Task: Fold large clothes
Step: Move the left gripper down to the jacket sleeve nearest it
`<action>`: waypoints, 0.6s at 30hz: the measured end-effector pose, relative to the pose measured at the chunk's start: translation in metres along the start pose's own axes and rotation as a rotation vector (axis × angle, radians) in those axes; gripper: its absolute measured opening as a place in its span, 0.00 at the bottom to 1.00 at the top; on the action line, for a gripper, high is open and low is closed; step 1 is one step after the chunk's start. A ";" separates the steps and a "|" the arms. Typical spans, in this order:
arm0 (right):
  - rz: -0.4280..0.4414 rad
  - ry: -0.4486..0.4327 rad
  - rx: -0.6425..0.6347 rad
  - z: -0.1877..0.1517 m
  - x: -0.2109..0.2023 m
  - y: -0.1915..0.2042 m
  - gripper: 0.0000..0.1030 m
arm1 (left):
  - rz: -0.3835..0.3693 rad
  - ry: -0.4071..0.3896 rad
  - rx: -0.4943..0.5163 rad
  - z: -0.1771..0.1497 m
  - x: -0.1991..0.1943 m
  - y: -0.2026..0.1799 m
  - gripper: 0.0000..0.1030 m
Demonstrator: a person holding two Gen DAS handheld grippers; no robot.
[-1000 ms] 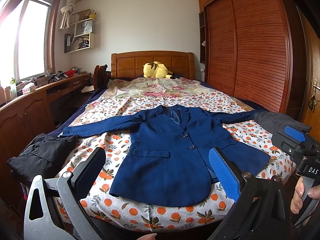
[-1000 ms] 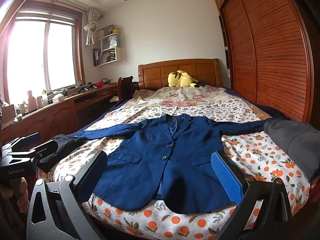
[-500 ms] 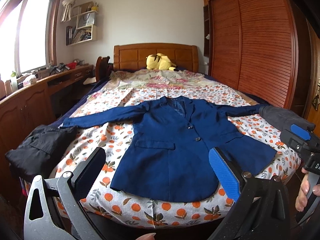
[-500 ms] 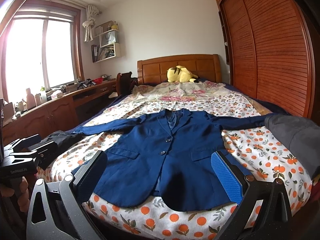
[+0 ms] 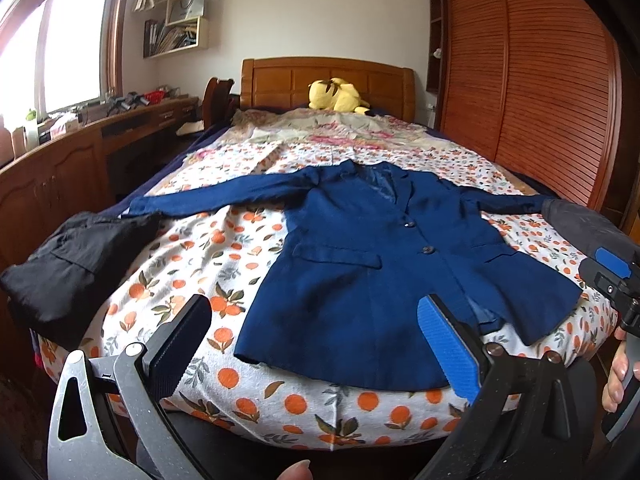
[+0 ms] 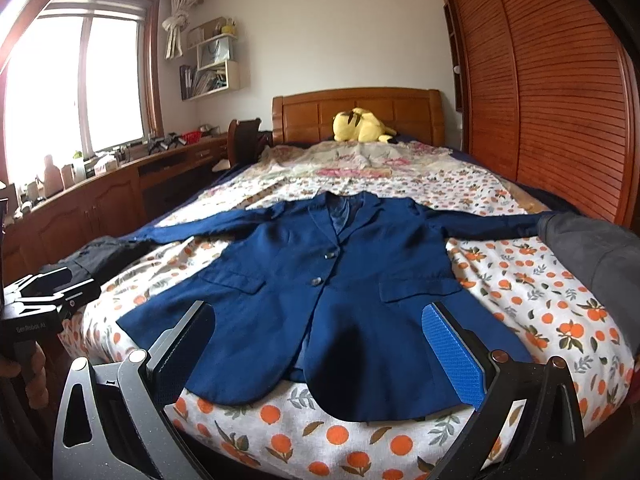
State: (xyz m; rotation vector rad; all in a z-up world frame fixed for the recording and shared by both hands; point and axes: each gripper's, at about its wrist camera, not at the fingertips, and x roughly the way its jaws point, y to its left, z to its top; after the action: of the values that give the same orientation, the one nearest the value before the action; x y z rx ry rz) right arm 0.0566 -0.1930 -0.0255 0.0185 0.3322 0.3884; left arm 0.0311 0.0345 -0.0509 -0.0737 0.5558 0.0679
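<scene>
While the blue jacket (image 5: 372, 264) lies face up and fully spread on the bed (image 5: 248, 404), no fold has yet been made, so the task stands at its starting point. The jacket is buttoned, its collar points toward the headboard, its hem lies at the foot edge of the bed, and both sleeves extend straight out to either side. The left tongs (image 5: 316, 344) are wide open and hold nothing; they hover short of the foot of the bed, facing the left half of the hem. The right tongs (image 6: 320, 344) are likewise wide open and empty, facing the middle of the hem from the same side. Neither pair touches the cloth. A black garment (image 5: 68, 264) lies bunched at the left edge of the bed, just beside the left cuff, and a grey garment (image 6: 592, 248) lies at the right edge, over the end of the right sleeve. Remaining work, as judged from this layout: bring each sleeve in across the body, fold the sides inward, then fold the length in half. All of these steps are outstanding.
</scene>
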 end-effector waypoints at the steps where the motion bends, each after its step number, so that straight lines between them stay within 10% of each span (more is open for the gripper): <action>1: 0.000 0.003 -0.003 0.000 0.003 0.000 1.00 | 0.003 0.004 -0.003 -0.001 0.003 0.003 1.00; 18: 0.044 0.086 -0.070 0.011 0.107 0.015 1.00 | 0.064 0.136 -0.017 -0.007 0.086 0.073 1.00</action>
State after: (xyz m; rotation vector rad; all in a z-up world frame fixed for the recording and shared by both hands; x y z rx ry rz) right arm 0.1479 -0.1391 -0.0476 -0.0593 0.4034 0.4450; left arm 0.0943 0.1104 -0.1064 -0.0770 0.6939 0.1310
